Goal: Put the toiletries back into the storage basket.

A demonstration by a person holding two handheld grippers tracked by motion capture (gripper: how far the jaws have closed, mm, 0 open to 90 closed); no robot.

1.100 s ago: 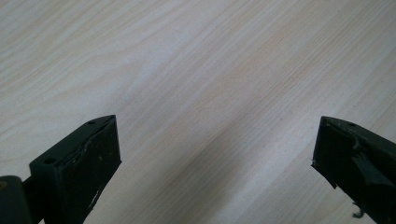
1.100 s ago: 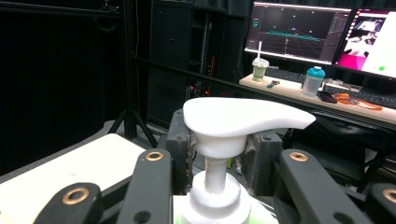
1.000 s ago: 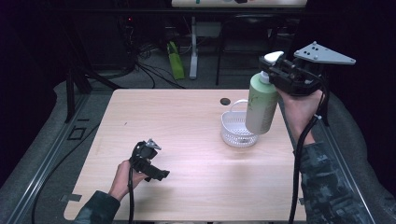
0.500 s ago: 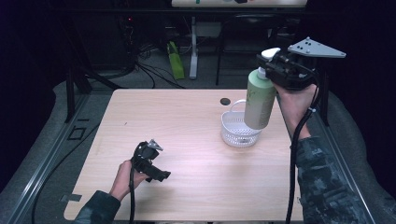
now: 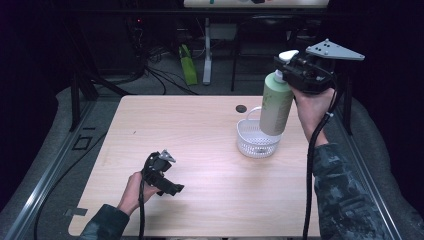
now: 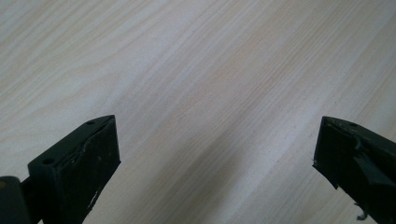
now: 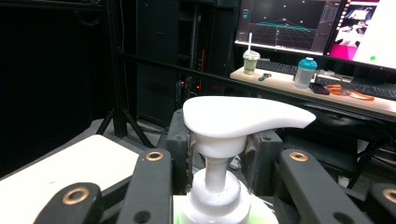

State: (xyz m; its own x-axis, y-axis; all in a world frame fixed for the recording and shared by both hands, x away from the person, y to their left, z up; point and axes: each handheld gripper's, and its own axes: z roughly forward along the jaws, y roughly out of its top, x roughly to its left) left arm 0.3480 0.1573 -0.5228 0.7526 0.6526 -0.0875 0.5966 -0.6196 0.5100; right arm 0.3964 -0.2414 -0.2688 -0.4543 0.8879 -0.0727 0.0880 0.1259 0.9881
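- The right gripper (image 5: 296,70), topped by its grey three-cornered plate, is clamped on the neck of a pale green plastic pump bottle with a white dispenser head (image 5: 275,104).
- The bottle hangs upright in the air, its base just above the small white plastic mesh basket (image 5: 251,144) on the light wooden table (image 5: 200,125).
- In the right gripper view the white pump head (image 7: 243,119) sits between the black jaws.
- The left gripper (image 5: 166,181) rests low near the table's front left, jaws spread wide with nothing between them, bare wood beneath.
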